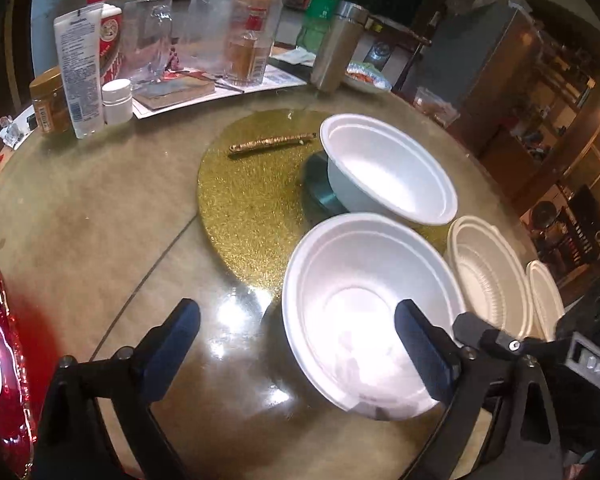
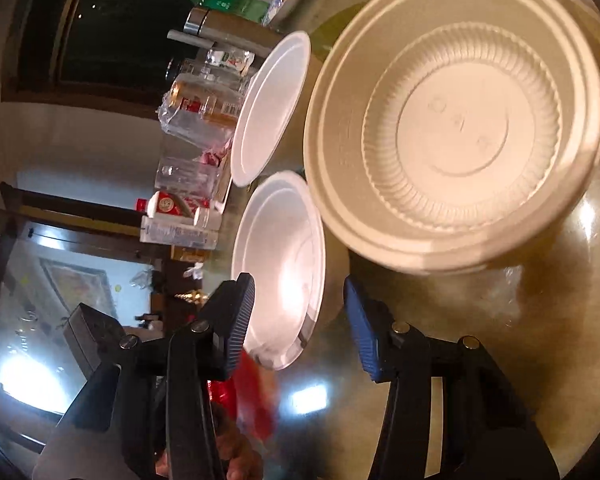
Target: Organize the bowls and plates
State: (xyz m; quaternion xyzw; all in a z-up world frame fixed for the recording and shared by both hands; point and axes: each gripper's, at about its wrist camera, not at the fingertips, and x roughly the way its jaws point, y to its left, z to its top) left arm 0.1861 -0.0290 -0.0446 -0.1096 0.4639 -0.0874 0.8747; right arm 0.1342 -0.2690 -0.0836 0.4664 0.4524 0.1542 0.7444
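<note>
The left gripper [image 1: 298, 344] stands wide open. Its right finger [image 1: 422, 354] sits inside the near white foam bowl [image 1: 364, 300]; its left finger [image 1: 172, 344] is outside, above bare table [image 1: 100, 208]. No pad presses the bowl wall.

The near white foam bowl rests partly on the edge of the gold glitter mat [image 1: 252, 200]. A second foam bowl [image 1: 392, 172] sits behind it, raised on a dark stand.

The right gripper [image 2: 300, 320] is partly open and holds nothing. The ribbed cream bowl [image 2: 456, 120] lies just ahead of its fingers, beside the near white foam bowl.
</note>
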